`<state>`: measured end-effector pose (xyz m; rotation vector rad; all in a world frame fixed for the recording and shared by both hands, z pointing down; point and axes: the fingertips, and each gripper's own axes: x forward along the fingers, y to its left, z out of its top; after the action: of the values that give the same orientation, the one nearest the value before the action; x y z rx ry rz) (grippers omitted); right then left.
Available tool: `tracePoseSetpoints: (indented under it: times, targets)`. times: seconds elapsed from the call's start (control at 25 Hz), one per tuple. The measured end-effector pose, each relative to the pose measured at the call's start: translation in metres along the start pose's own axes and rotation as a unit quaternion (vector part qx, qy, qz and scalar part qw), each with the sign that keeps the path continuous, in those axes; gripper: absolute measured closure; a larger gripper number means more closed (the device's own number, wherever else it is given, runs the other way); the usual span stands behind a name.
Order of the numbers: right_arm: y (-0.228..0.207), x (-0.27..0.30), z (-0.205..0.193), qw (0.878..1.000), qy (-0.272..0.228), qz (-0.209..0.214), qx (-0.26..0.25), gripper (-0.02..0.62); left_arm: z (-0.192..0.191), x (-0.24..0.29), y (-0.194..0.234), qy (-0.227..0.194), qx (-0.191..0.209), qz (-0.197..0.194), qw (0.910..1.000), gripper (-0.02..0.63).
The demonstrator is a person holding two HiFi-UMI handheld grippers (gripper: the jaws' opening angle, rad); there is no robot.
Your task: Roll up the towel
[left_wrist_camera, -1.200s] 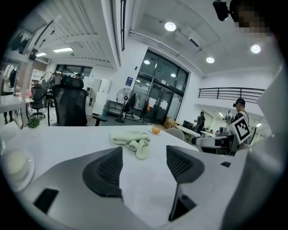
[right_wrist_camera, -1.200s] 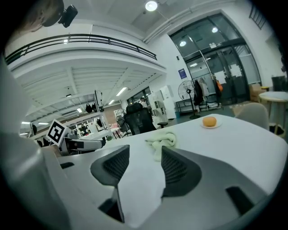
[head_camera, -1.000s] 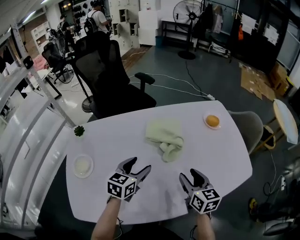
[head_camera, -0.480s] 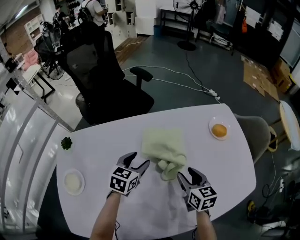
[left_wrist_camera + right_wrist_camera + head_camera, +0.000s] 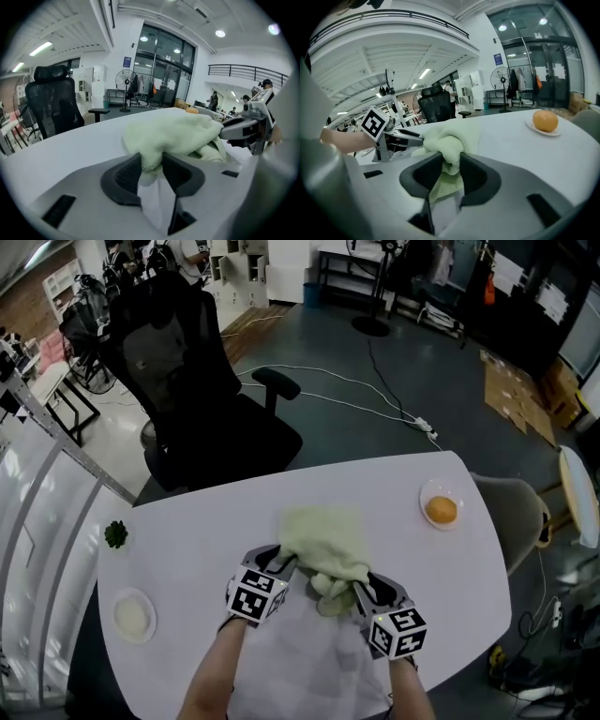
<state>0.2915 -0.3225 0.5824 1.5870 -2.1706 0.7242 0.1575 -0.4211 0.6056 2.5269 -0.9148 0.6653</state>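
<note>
A pale green towel (image 5: 323, 540) lies crumpled in the middle of the white table (image 5: 187, 540). My left gripper (image 5: 281, 563) has just been closing and is shut on the towel's near left edge; in the left gripper view a fold of towel (image 5: 164, 136) sits pinched between its pads (image 5: 126, 176). My right gripper (image 5: 361, 587) has also just been closing and is shut on the towel's near right edge, with towel (image 5: 450, 140) bunched between its pads (image 5: 476, 176). Each gripper view shows the other gripper (image 5: 243, 129) (image 5: 393, 136) at the towel's far side.
An orange on a small plate (image 5: 441, 510) sits at the table's far right. A white dish (image 5: 131, 615) lies near the left edge, a small green sprig (image 5: 115, 534) beyond it. A black office chair (image 5: 187, 399) stands behind the table.
Both grippers have moved forward across the table to the towel's near edge, and their jaws have closed on it. The towel itself lies where it was.
</note>
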Motion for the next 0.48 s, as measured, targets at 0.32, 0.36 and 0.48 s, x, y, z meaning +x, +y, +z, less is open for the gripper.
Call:
tracePoseSetpoints:
  times: [0.32,0.36,0.48]
  targets:
    - [0.004,-0.02,0.034,0.999,-0.013,-0.003,-0.044,0.537,0.046,-0.031,-0.01,-0.034,0.027,0.007,0.999,0.551]
    - [0.005,-0.026,0.04,0.999,-0.016,-0.005,-0.05,0.541,0.054,-0.039,-0.011,-0.039,0.033,0.01,0.9986,0.552]
    - [0.009,-0.043,0.06,0.997,-0.024,-0.008,-0.072,0.546,0.08,-0.065,-0.017,-0.059,0.048,0.022,0.9969,0.552]
